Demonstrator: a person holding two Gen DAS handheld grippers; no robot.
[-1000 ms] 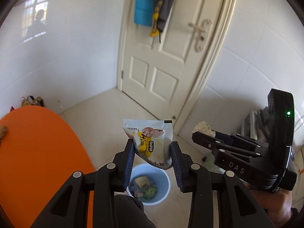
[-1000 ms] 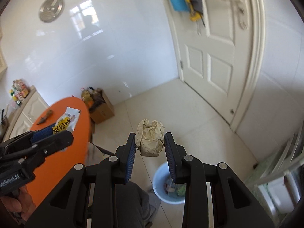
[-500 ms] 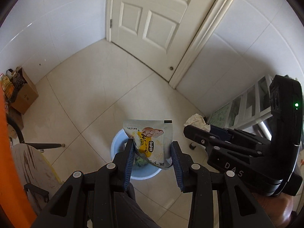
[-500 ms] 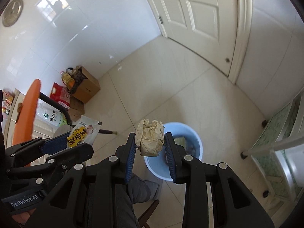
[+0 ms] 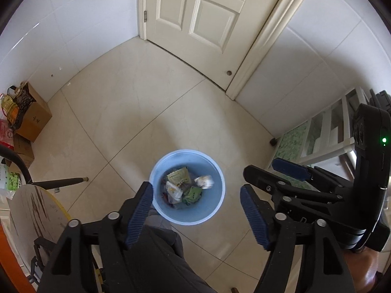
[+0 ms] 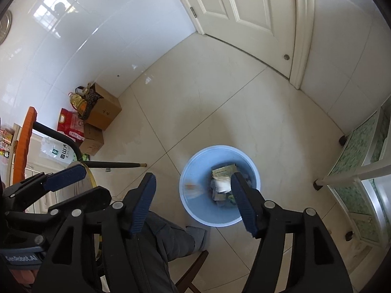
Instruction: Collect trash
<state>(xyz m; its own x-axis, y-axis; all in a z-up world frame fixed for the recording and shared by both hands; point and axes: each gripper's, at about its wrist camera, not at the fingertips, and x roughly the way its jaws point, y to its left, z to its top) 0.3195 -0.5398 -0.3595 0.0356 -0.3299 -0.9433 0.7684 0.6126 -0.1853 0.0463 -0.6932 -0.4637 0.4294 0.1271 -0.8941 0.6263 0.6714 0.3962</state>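
Note:
A light blue bin stands on the tiled floor, straight below both grippers. Several wrappers lie in it, with a white and yellow snack packet and a crumpled paper ball on top. My left gripper hangs above the bin, its jaws opening with nothing between them. Beside it is my right gripper. In the right wrist view the right gripper is also opening and holds nothing, over the same bin. A blurred orange-white smear shows inside the bin. The left gripper is at lower left.
A cardboard box with bags stands by the left wall. A round stool and the orange table's edge are at left, a white door ahead, a white glass-fronted cabinet at right. The person's grey trouser leg is below.
Both grippers sank over the bin and tilted downward. The left let go of the snack packet and the right let go of the paper ball; both now lie in the bin.

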